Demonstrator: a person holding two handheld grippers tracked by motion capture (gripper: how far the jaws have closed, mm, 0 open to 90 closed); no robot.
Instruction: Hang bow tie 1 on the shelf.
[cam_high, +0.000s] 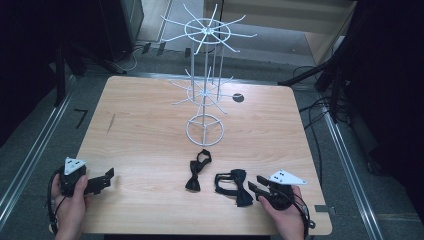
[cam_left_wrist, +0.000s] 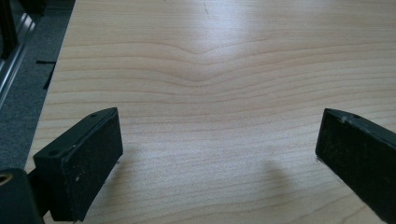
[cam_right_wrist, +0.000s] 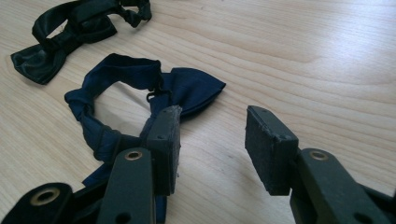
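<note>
While both hands rest at the near edge of the table, the high view shows a white wire rack standing mid-table w/ two bow ties in front: a black bow tie and a navy bow tie, the latter just beside the right hand-held gripper. Left hand-held gripper sits well apart.

Left gripper view: jaws wide apart over bare wood.

Right gripper view: jaws apart, nothing between; navy bow tie partly behind one jaw, black bow tie beyond.
</note>
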